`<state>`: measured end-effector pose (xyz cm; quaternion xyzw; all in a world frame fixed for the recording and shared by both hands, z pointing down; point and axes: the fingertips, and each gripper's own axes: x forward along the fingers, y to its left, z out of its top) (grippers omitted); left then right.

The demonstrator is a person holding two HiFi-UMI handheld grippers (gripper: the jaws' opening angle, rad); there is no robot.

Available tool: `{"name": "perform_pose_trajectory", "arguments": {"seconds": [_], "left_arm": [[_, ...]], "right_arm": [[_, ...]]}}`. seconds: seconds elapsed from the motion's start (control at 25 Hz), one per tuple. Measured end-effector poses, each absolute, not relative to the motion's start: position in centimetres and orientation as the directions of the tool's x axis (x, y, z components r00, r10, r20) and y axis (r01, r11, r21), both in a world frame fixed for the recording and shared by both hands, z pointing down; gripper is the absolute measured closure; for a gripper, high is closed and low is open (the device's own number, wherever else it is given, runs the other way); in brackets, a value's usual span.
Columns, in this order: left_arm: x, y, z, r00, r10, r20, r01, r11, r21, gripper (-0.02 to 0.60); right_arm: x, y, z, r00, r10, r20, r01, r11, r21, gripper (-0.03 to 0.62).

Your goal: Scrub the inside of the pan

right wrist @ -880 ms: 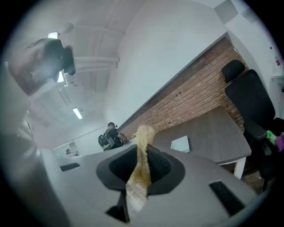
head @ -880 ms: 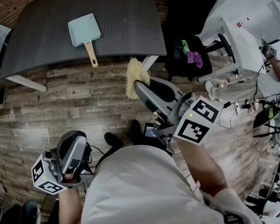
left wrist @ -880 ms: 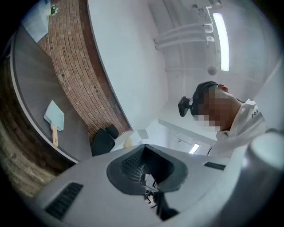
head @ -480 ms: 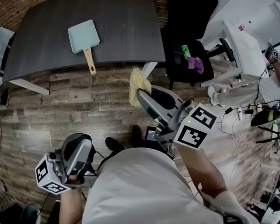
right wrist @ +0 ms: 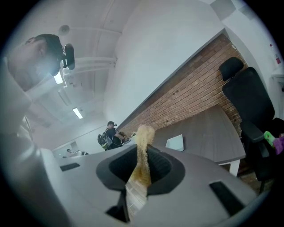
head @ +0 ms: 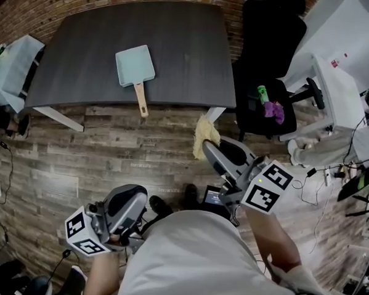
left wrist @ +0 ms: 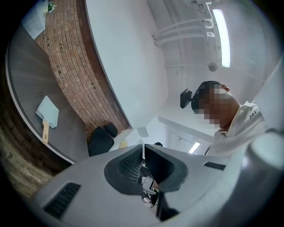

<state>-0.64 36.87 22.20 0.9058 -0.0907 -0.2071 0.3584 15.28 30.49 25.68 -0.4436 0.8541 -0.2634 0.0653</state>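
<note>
A light blue square pan (head: 134, 65) with a wooden handle (head: 140, 99) lies on the dark grey table (head: 189, 51), handle toward the front edge. My right gripper (head: 207, 145) hovers over the floor just off the table's front right corner, shut on a yellow scrub pad (head: 204, 133). In the right gripper view the scrub pad (right wrist: 142, 155) stands pinched between the jaws, with the pan (right wrist: 175, 142) far beyond. My left gripper (head: 131, 199) hangs low by my body, shut and empty. In the left gripper view its jaws meet, and the pan (left wrist: 48, 111) lies far off at the left.
A black office chair (head: 263, 49) stands right of the table, with green and purple items (head: 270, 107) on its seat. White desks (head: 336, 78) and cables fill the right side. A pale covered stand (head: 10, 67) sits at the far left. The floor is wood plank.
The whole scene has slid right in the head view as my head turned. My right gripper keeps the pad near the table's front edge. The left gripper stays low beside me.
</note>
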Motion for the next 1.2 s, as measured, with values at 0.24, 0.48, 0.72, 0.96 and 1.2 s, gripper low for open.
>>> {"name": "perform_pose_trajectory", "arguments": {"seconds": [0.24,0.48,0.72,0.96,1.2], "left_arm": [[-0.9,36.9,22.6,0.898,-0.321,-0.302,-0.02,-0.713,0.701,0.574],[-2.2,36.6,23.5,0.894,-0.336,-0.295,-0.036,-0.711,0.702,0.574],[-4.1,36.1,24.1,0.894,-0.346,-0.284,-0.047,-0.703,0.709,0.574],[-6.8,35.7,25.1,0.897,-0.354,-0.266,-0.06,-0.692,0.719,0.572],[-9.0,34.9,25.9,0.901,-0.358,-0.245,-0.077,-0.687,0.723,0.572]], "right_arm": [[15.3,30.1,25.8,-0.584,-0.8,0.137,-0.731,0.446,-0.516,0.526],[14.2,30.2,26.4,-0.567,-0.805,0.173,-0.769,0.443,-0.46,0.528],[12.8,29.9,27.1,-0.542,-0.814,0.209,-0.798,0.421,-0.431,0.528],[10.4,29.8,27.8,-0.526,-0.817,0.235,-0.813,0.402,-0.422,0.528],[8.7,29.6,28.4,-0.505,-0.828,0.245,-0.822,0.375,-0.429,0.526]]}}
